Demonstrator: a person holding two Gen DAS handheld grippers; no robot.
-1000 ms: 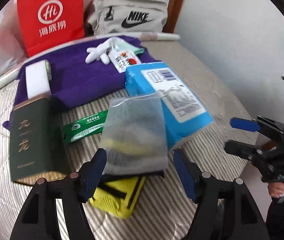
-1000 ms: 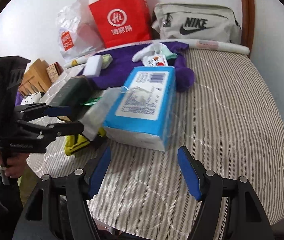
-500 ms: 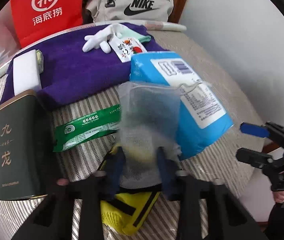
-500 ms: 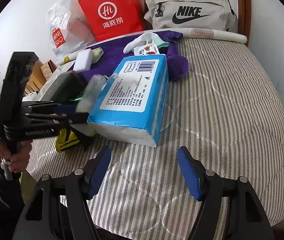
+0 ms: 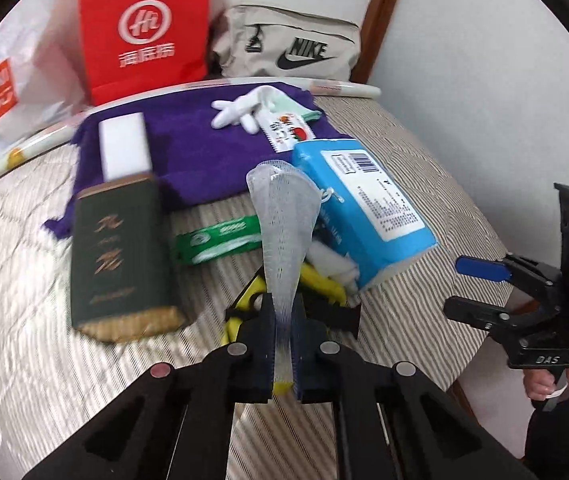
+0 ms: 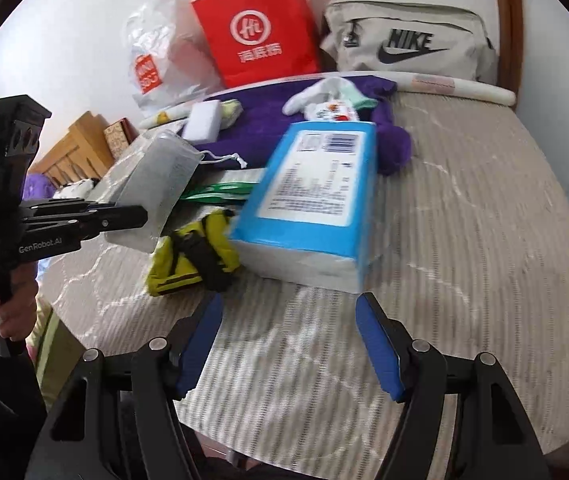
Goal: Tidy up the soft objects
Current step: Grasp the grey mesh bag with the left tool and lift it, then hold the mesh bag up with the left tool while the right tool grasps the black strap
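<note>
Left gripper pinching the mesh pouch by its lower edge, lifted clear of the bed, contents not discernible; right gripper spread, nothing between its pads. Below the pouch, yellow bag against the blue tissue pack. At the bed's far edge, red bag, plastic bag and Nike pouch, insides hidden
</note>
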